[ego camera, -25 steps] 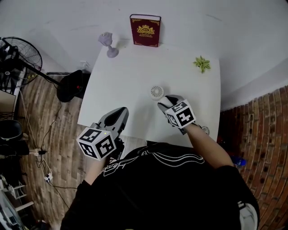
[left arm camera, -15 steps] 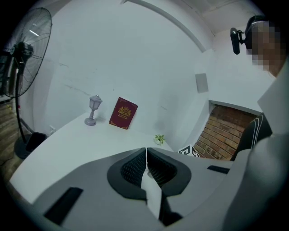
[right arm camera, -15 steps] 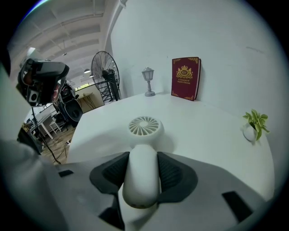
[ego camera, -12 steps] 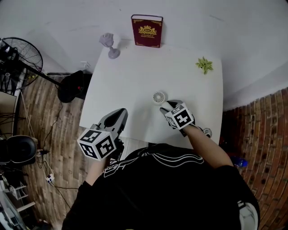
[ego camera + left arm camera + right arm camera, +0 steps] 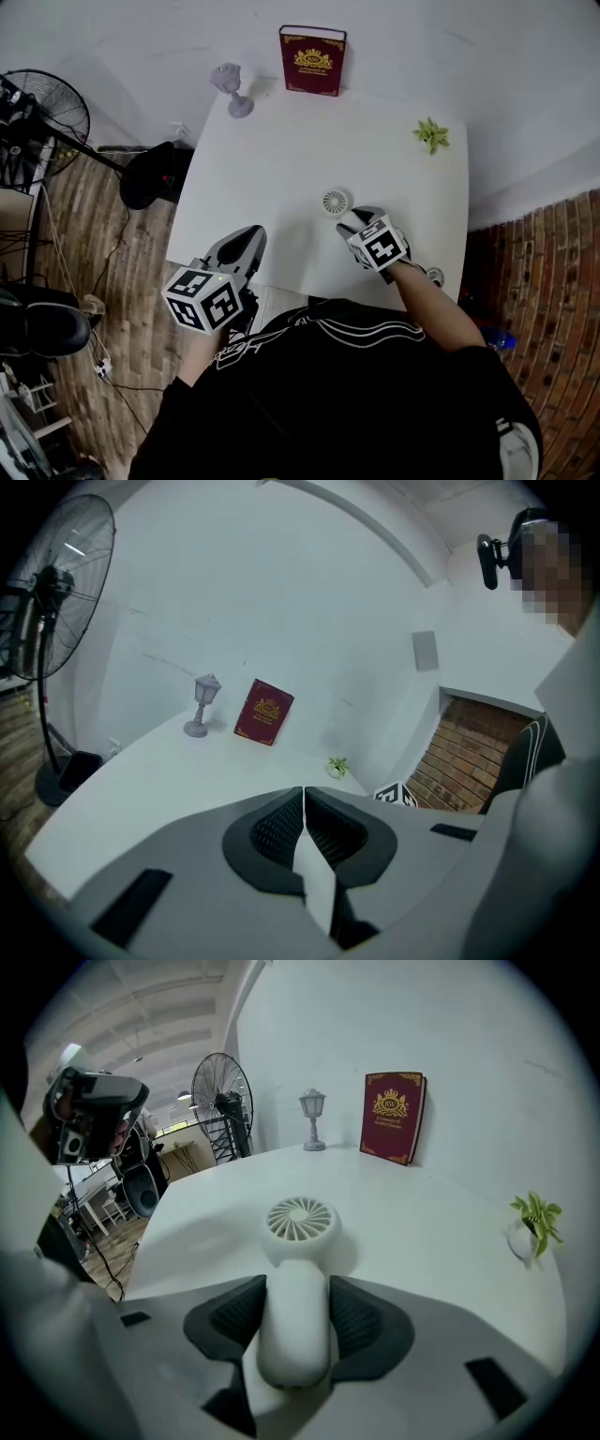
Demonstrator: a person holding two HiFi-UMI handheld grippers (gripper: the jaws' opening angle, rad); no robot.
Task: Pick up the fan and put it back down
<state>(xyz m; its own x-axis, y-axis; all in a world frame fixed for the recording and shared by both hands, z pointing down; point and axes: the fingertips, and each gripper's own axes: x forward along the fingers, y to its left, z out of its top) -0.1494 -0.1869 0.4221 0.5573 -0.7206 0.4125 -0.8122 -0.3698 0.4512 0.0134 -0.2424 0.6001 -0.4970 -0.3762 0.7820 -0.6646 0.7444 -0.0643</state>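
Observation:
A small white hand-held fan (image 5: 335, 202) lies with its round grille up, low over the white table (image 5: 272, 159), its shadow tight beneath it. My right gripper (image 5: 352, 218) is shut on the fan's handle. In the right gripper view the handle (image 5: 292, 1321) fills the gap between both dark pads (image 5: 234, 1312), and the grille (image 5: 300, 1220) points away from me. My left gripper (image 5: 246, 240) hovers at the table's near left edge. Its jaws are shut with nothing between them (image 5: 303, 803).
A dark red book (image 5: 313, 60) stands at the table's far edge, with a small grey lantern figure (image 5: 232, 89) to its left. A small green plant (image 5: 431, 135) sits at the far right. A black floor fan (image 5: 42, 112) stands left of the table.
My right gripper has sunk toward the table with the fan still in its jaws. The left gripper has stayed in place.

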